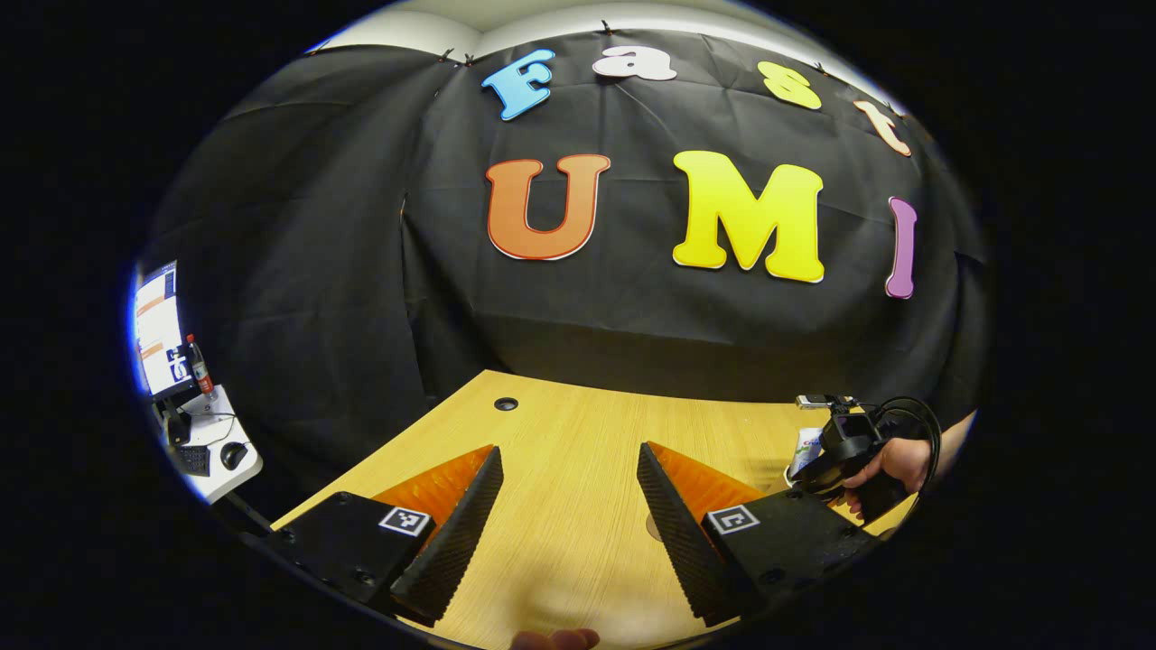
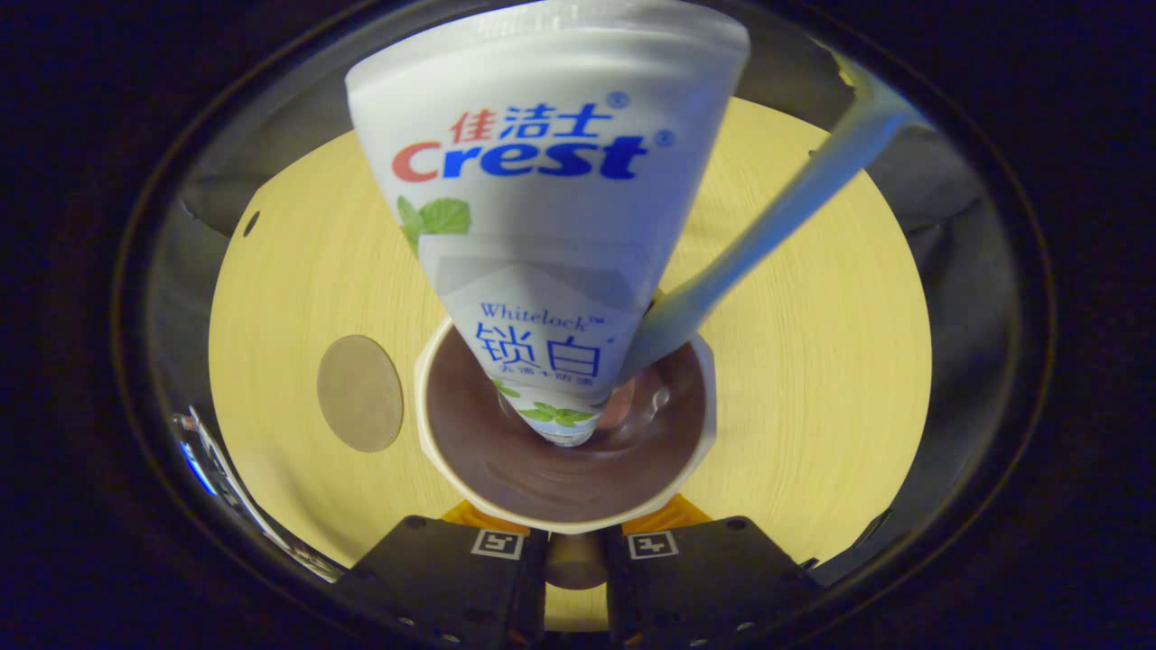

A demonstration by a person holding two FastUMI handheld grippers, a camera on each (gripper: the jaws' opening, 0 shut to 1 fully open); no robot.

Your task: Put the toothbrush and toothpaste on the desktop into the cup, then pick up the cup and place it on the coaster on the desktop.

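Toothpaste tube (image 2: 551, 208) looms closest in the right gripper view, standing cap-down inside the cup (image 2: 564, 433), tilted toward the lens; the pale toothbrush (image 2: 768, 226) leans beside it in the same cup, handle running up to the upper right. Cup has a white rim and dark inside, and sits on the table (image 2: 813, 361). Right gripper (image 2: 573, 542) has its fingers drawn close together at the cup's near wall, apparently pinching the rim, though the contact itself is hidden under the cup's edge. Round brown coaster (image 2: 359, 393) lies flat on the table just to the left of the cup, apart from it. The left gripper view gives the wider scene: left gripper (image 1: 569, 506) hovers over bare wood with its fingers spread wide, grasping nothing. Far right in that view, a hand (image 1: 890, 465) holds the other gripper, with a bit of the white tube (image 1: 806, 449) showing behind it. A side desk with a monitor (image 1: 161, 329), bottle (image 1: 200, 366) and mouse (image 1: 233, 454) sits at far left.
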